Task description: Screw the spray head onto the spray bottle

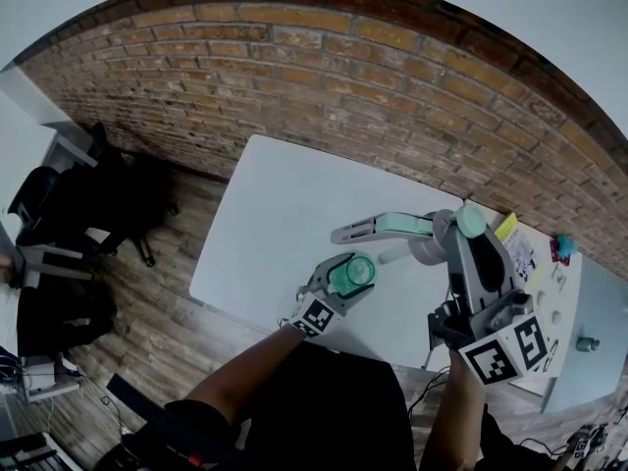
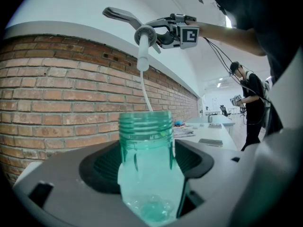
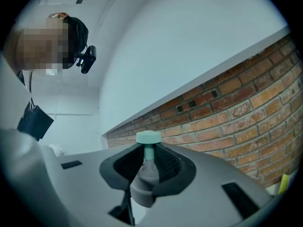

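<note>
Rough brick wall point(image 1: 392, 77) beyond both grippers, smooth white table point(image 1: 275, 214) beneath. The left gripper point(image 1: 345, 281) is clamped round a clear green bottle point(image 2: 147, 145). Above it the right gripper point(image 1: 456, 232) pinches the grey spray head point(image 2: 142, 32), whose thin white tube point(image 2: 144, 89) hangs toward the threaded mouth.

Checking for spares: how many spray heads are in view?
1. The grey and mint-green plastic spray head is clamped in the right gripper's jaws above the white table. Others may hide in the clutter at its right end.
</note>
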Motion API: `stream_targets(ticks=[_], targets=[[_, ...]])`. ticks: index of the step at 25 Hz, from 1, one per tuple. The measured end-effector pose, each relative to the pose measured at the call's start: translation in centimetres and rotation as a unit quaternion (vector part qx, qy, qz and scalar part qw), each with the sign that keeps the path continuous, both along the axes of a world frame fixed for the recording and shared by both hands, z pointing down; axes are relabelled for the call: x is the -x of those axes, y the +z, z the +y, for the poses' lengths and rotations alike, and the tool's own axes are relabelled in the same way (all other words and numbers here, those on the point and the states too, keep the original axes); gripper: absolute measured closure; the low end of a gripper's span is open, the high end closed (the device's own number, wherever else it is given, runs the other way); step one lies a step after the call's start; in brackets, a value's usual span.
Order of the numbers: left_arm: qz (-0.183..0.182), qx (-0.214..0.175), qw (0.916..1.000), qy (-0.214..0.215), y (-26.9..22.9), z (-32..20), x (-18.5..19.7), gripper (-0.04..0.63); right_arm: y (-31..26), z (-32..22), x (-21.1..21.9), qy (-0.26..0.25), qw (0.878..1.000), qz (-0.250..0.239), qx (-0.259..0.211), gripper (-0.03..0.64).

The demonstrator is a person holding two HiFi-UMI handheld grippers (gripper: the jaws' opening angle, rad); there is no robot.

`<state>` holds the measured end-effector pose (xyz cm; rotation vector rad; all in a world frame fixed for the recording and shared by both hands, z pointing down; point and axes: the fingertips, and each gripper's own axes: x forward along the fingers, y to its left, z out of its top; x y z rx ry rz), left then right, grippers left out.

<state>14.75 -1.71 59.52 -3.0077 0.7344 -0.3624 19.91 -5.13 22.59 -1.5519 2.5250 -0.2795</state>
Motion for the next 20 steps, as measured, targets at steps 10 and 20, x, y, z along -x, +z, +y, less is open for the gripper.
stream_targets(ticks=[10,20], targets=[[-0.004,0.0,1.0,-0.005,0.5,0.0,0.0,0.267,-0.8,0.3,1.0,-0.02,1.0,-0.007,-0.012,0.546],[-0.005,-0.003,1.0,-0.006,0.4,-0.1,0.1,0.265,3.8,-0.4,-0.2,-0.01,1.0,-0.011,0.027,0.546]])
